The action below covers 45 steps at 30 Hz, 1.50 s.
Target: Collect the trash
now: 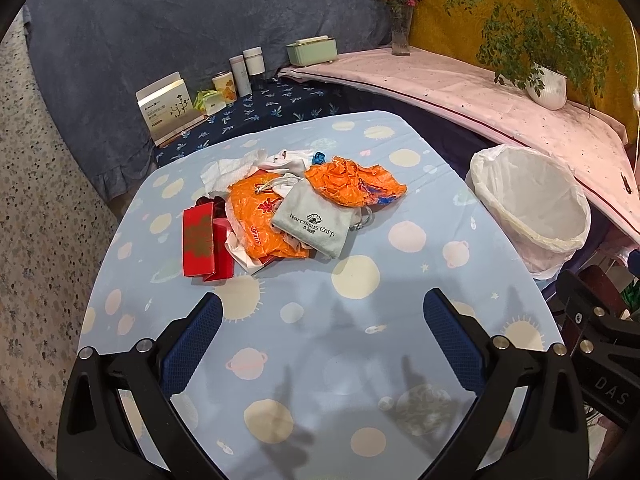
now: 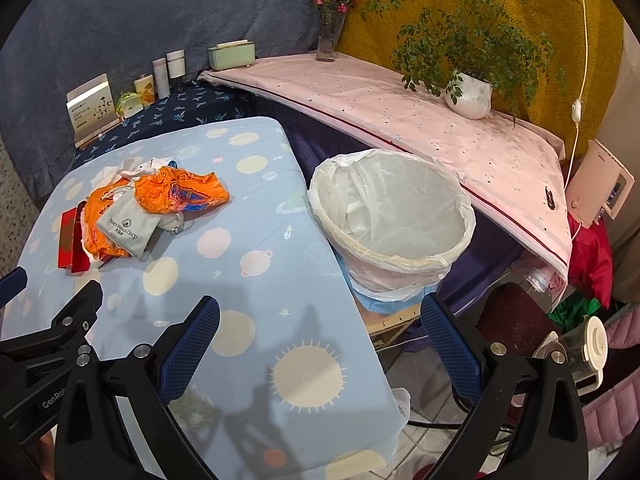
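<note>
A heap of trash lies mid-table: a red box [image 1: 199, 240], orange plastic bags [image 1: 352, 180], a grey cloth pouch [image 1: 312, 220] printed "Narcissus Carp", and white paper [image 1: 236, 166]. The same heap shows at the left of the right wrist view, with the pouch [image 2: 128, 226] and an orange bag [image 2: 180, 192]. A bin lined with a white bag [image 1: 532, 208] [image 2: 392, 220] stands past the table's right edge. My left gripper [image 1: 322, 316] is open, short of the heap. My right gripper [image 2: 320, 316] is open over the table's right edge, near the bin. Both are empty.
The table wears a light blue cloth with planets [image 1: 280, 360]. Behind it sit a card box [image 1: 168, 108], tins [image 1: 244, 72] and a green box [image 1: 312, 50]. A pink-covered shelf [image 2: 400, 112] carries a potted plant [image 2: 470, 92] and a flower vase [image 2: 328, 40]. Clutter fills the floor at right [image 2: 580, 320].
</note>
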Motion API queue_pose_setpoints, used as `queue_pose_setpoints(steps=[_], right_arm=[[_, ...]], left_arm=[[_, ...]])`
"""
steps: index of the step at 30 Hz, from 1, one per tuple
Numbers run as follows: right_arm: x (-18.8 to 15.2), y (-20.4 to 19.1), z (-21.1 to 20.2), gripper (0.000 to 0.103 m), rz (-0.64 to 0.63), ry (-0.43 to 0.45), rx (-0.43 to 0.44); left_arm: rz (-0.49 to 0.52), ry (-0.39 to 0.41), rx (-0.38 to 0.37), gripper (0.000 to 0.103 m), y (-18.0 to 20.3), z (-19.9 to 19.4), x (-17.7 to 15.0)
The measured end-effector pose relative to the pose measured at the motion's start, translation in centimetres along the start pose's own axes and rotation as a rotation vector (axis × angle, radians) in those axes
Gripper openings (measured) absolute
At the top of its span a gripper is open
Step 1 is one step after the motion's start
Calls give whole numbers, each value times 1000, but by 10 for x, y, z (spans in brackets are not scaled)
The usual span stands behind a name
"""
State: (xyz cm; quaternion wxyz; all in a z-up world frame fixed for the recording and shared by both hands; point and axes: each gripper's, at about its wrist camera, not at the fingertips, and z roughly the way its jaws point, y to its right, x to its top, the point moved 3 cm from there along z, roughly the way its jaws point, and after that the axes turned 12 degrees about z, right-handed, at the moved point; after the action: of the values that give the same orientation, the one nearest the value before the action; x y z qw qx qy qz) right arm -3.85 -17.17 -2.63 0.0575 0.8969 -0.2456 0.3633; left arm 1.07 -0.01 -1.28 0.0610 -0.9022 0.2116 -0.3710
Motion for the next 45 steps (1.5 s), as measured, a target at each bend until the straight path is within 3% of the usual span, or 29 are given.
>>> queue_pose_setpoints(steps=[19,30,37,45], right_arm=[[5,1,-4,96,19,24,-6],[16,-7,-9,96,46,80,-4],[23,-21,1,96,48,77,7],[35,-56,23,96,43,56,65]], left_arm=[[1,10,-7,96,1,-1,3],[-31,22,-34,96,-13,7,11],[-64,15,-30,96,-35,19,11],[-145,-27,26,96,-87,50,6]])
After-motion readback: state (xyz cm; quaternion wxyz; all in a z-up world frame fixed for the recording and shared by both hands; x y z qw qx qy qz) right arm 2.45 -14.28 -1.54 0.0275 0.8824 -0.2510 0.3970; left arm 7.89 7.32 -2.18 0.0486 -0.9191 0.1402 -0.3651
